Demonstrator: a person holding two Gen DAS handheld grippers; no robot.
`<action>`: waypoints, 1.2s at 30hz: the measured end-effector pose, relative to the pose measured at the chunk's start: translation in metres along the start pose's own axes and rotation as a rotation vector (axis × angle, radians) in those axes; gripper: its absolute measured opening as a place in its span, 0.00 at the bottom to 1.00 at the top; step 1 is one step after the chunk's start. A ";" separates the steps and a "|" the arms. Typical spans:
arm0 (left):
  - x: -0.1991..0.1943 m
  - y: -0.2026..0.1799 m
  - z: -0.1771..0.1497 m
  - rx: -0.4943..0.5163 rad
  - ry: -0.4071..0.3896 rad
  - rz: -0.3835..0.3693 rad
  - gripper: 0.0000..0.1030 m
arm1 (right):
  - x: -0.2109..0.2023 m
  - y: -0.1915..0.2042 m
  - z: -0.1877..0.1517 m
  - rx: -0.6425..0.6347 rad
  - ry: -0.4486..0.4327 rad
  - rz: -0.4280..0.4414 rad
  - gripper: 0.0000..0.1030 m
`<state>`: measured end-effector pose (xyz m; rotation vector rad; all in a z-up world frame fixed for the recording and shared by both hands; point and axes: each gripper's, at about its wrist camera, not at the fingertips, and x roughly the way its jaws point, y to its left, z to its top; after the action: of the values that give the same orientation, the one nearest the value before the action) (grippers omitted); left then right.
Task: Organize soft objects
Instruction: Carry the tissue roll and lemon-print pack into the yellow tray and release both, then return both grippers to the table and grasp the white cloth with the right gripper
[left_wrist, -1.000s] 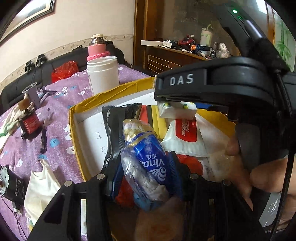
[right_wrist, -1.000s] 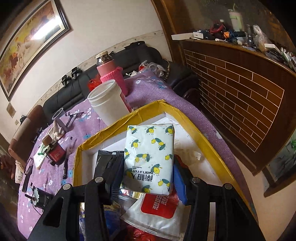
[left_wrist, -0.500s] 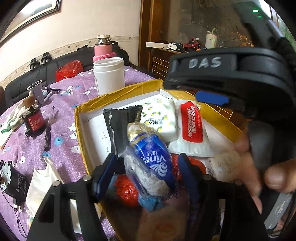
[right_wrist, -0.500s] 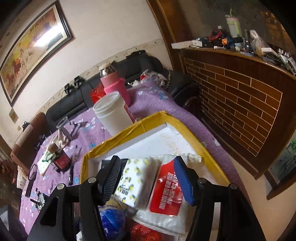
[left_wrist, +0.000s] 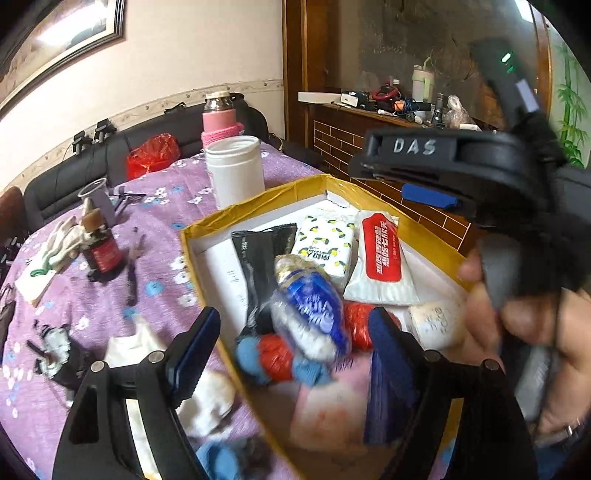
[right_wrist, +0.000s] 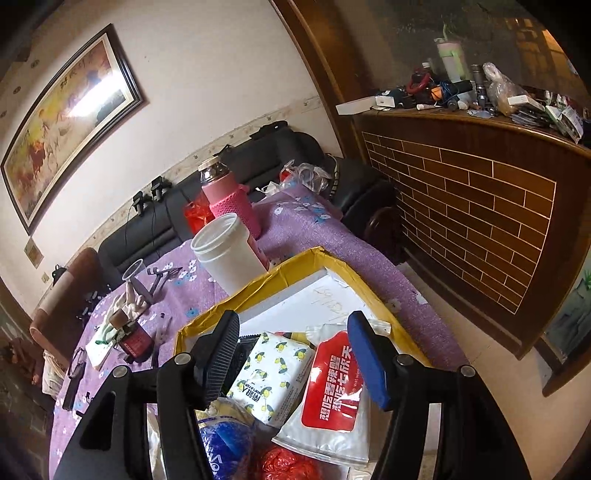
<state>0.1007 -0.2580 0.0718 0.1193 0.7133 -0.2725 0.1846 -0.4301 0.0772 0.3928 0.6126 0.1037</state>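
A yellow-rimmed box (left_wrist: 258, 199) on the purple cloth holds soft packs. My left gripper (left_wrist: 291, 321) hangs over its near end, jaws opening. The blue tissue pack (left_wrist: 314, 306) lies between them, and neither pad touches it. Behind it lie a black packet (left_wrist: 255, 258), a lemon-print tissue pack (left_wrist: 325, 247) and a red-label wipes pack (left_wrist: 380, 254). My right gripper (right_wrist: 291, 325) stands open above the lemon pack (right_wrist: 273, 373) and the wipes (right_wrist: 332, 387), gripping nothing. Its blue pad (left_wrist: 428, 195) shows in the left wrist view.
A white jar (left_wrist: 236, 170) and a pink flask (left_wrist: 218, 118) stand behind the box. A brown bottle (left_wrist: 101, 247), white gloves (left_wrist: 62, 243) and white cloths (left_wrist: 140, 343) lie to the left. A brick-patterned counter (right_wrist: 461, 184) stands on the right. A hand (left_wrist: 517, 332) grips the right handle.
The left jaws spread off the blue tissue pack and drew up and back. The right jaws let go of the lemon pack, which now lies in the box beside the wipes.
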 end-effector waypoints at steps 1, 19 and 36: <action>-0.005 0.003 -0.001 0.000 0.000 0.005 0.79 | 0.000 0.000 0.000 0.003 -0.003 0.003 0.63; -0.083 0.159 -0.134 -0.228 0.060 0.117 0.81 | -0.040 0.108 -0.091 -0.254 0.177 0.303 0.64; -0.081 0.202 -0.149 -0.429 0.068 -0.006 0.81 | 0.050 0.204 -0.160 -0.518 0.448 0.116 0.18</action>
<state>0.0066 -0.0183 0.0161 -0.2827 0.8251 -0.1168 0.1373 -0.1796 0.0095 -0.1065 0.9722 0.4596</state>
